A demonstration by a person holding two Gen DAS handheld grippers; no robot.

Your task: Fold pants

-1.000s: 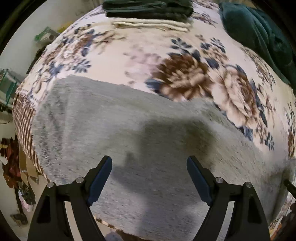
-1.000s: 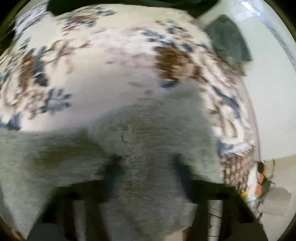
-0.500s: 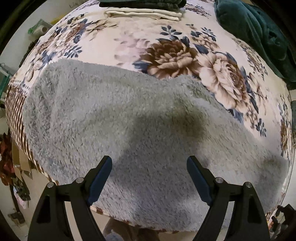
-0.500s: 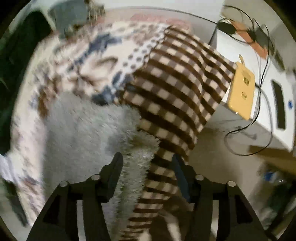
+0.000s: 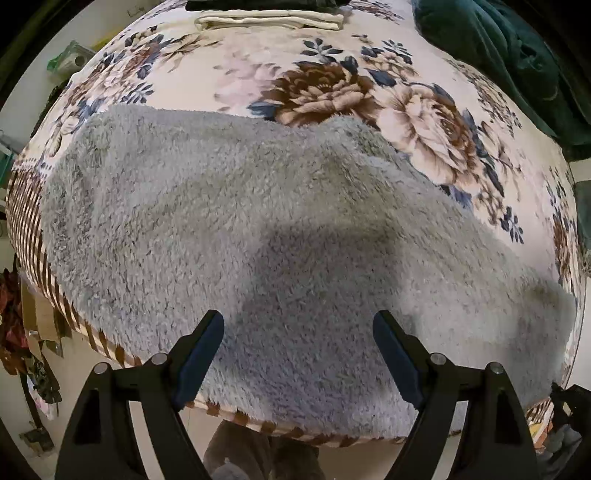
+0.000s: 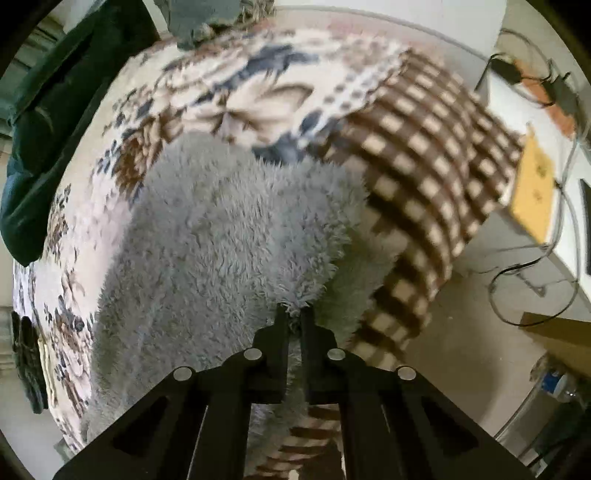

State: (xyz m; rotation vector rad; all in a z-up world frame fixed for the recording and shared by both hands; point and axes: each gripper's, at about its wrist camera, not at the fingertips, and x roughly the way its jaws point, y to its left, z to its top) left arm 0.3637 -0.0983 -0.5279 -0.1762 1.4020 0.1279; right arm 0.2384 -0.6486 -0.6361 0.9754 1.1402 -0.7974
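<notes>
Fluffy grey pants (image 5: pixel 229 206) lie spread across a floral blanket (image 5: pixel 325 70) on a bed, reaching its near edge. My left gripper (image 5: pixel 298 332) is open and empty, hovering above the pants' near edge. In the right wrist view my right gripper (image 6: pixel 293 310) is shut on the edge of the same grey pants (image 6: pixel 221 236) at the bed's corner, with fluffy fabric pinched between its fingertips.
Folded cream and dark clothes (image 5: pixel 269 18) are stacked at the far side of the bed. A dark green blanket (image 5: pixel 509 55) lies at the far right. The blanket's brown checked border (image 6: pixel 424 177) hangs over the bed edge. A yellow device (image 6: pixel 532 192) and cables sit on a white table.
My right gripper swung to the bed corner and closed on the pants' edge; half a second ago it was open around it. My left gripper pulled back a little, staying open.
</notes>
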